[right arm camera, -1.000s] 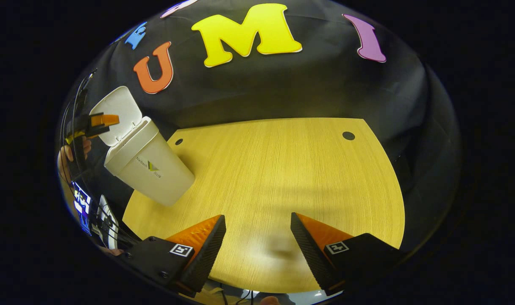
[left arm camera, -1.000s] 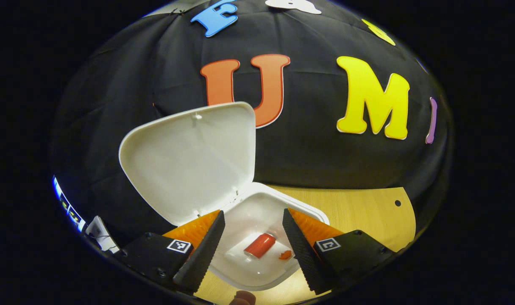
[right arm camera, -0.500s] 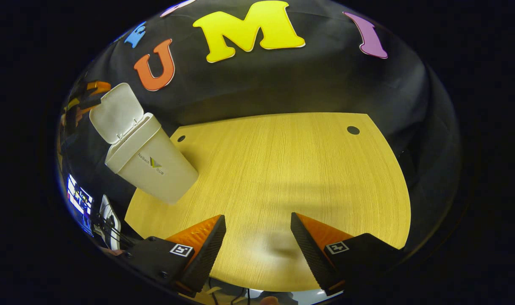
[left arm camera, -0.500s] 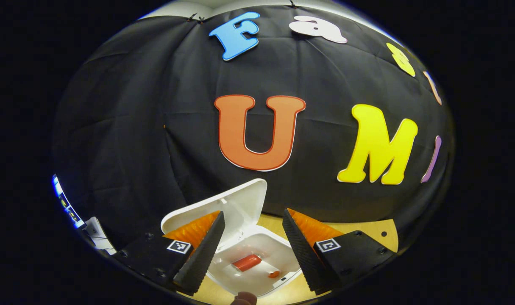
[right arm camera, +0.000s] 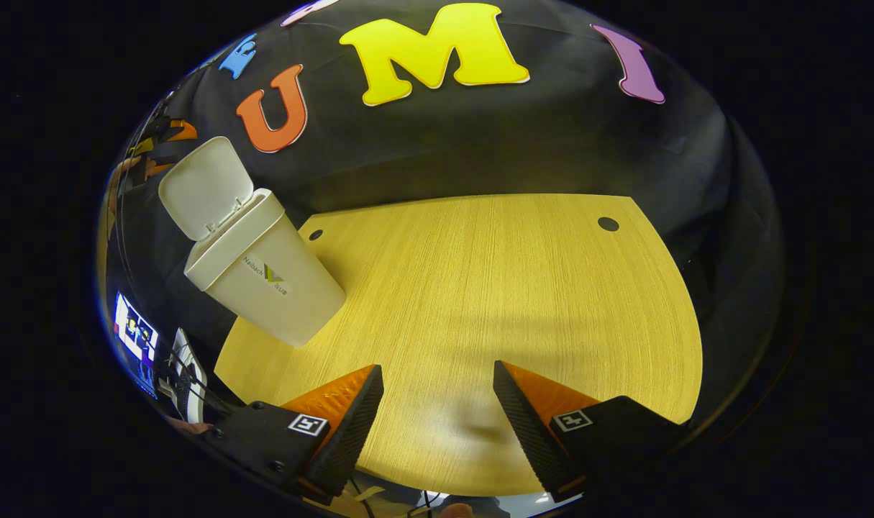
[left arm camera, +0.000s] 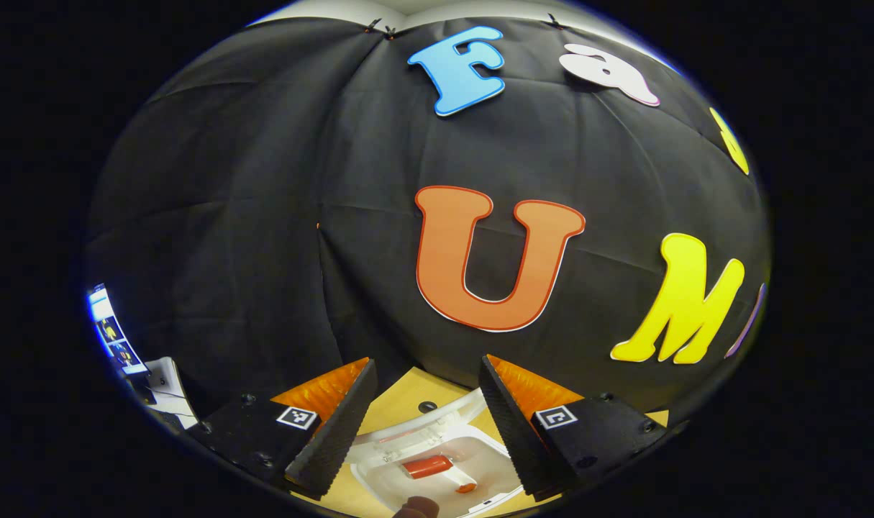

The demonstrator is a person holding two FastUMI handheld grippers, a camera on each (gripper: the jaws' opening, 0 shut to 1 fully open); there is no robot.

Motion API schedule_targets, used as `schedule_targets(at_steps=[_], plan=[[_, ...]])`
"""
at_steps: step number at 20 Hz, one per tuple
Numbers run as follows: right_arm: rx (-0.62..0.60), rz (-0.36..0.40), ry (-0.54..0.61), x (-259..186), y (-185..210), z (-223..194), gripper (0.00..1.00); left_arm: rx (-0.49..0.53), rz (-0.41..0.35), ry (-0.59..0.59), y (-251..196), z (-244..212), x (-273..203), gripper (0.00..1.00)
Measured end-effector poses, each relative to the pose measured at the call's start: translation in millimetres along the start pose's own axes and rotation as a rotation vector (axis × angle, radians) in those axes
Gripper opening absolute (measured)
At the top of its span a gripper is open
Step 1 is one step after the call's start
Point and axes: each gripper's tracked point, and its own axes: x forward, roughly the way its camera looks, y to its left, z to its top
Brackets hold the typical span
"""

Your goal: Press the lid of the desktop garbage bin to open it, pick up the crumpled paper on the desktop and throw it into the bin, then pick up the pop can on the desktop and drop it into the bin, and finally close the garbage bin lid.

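White plastic garbage bin (right arm camera: 264,277) stands on the counter's (right arm camera: 494,302) left side, lid (right arm camera: 205,187) raised. Red pop can (left arm camera: 427,466) lies inside it, below the wide, empty left claw (left arm camera: 426,424). Right claw (right arm camera: 437,424) hovers wide and empty above bare counter.

In the right gripper view, the right gripper (right arm camera: 437,403) sits at the bottom of the frame with its two fingers spread wide apart and nothing between them, hovering over the near edge of the wooden tabletop (right arm camera: 494,302). Toward the upper left of the frame the white garbage bin (right arm camera: 271,288) stands on the tabletop's far left corner, its lid (right arm camera: 205,185) swung up and open. Just left of the lid, at the frame's edge, the left gripper (right arm camera: 165,135) appears small and high, with a hand (right arm camera: 114,187) below it.
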Motion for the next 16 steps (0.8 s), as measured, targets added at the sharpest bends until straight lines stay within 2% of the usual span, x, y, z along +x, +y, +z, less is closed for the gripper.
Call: schedule_targets(at_steps=[4, 6, 7, 12, 16], plan=[[0.008, -0.009, 0.006, -5, -8, -8, 0.97, -0.057, 0.016, 0.038, -4, -14, 8, 0.94], [0.025, 0.012, -0.021, -11, -7, -4, 0.94, -0.070, 0.020, 0.045, -8, -17, 11, 0.95], [0.026, 0.012, -0.030, -13, -11, -4, 0.97, -0.071, 0.027, 0.061, -9, -22, 12, 0.94], [0.047, -0.029, -0.042, -20, -35, -9, 0.97, -0.080, 0.048, 0.059, -16, -28, 4, 0.95], [0.076, -0.025, -0.035, -22, -45, -17, 0.97, -0.064, 0.035, 0.063, -30, -45, -13, 0.94]])
